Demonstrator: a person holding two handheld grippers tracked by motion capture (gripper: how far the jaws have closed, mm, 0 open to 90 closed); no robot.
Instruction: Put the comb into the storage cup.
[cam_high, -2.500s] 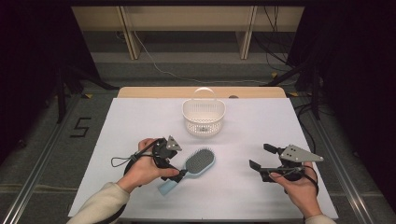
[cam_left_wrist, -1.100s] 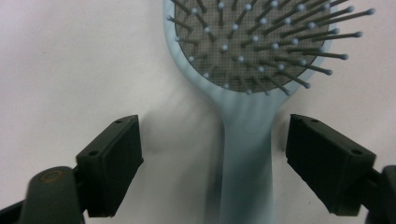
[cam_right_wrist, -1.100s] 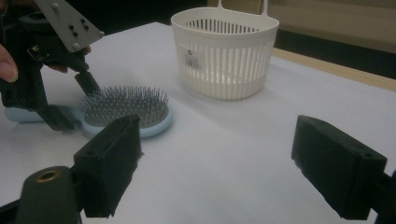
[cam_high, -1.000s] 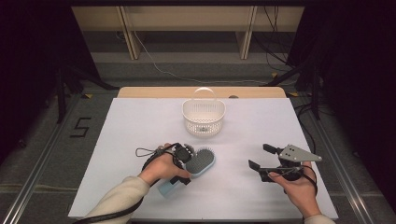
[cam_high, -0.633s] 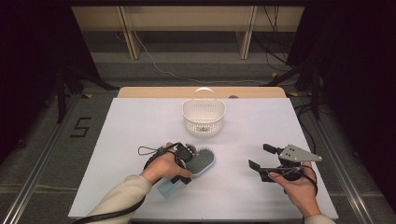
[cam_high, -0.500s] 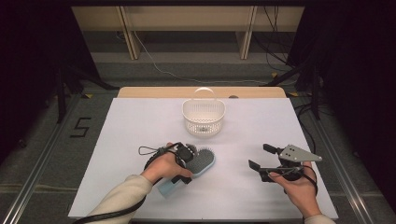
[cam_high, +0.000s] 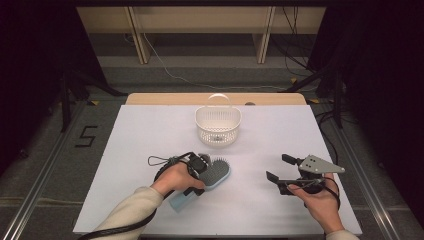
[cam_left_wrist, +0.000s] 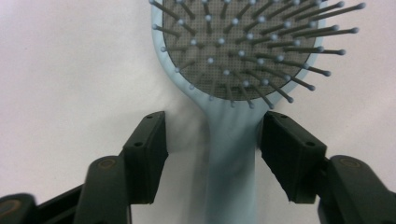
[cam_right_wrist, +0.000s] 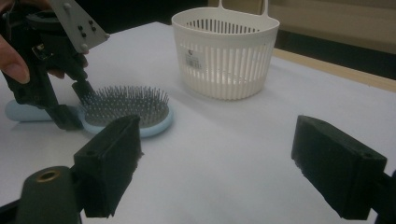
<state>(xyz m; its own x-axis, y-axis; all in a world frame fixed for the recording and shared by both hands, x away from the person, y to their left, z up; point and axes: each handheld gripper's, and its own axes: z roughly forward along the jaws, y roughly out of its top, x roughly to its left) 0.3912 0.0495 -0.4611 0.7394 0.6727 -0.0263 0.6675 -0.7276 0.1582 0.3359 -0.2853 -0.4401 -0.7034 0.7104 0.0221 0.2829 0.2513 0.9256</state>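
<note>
Straddling one pale-blue plastic paddle hairbrush (cam_left_wrist: 232, 154) by its neck, the left gripper (cam_left_wrist: 212, 144) is closing, pads not yet pressing; one white slotted basket (cam_high: 218, 125); right gripper (cam_right_wrist: 217, 163) gaping, empty.

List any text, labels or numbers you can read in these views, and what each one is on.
"5": dark numeral on the floor left of the table.
Sticker on the white basket: dark mark and fine print, too small to read.
Light blue hairbrush: no writing visible.
</note>
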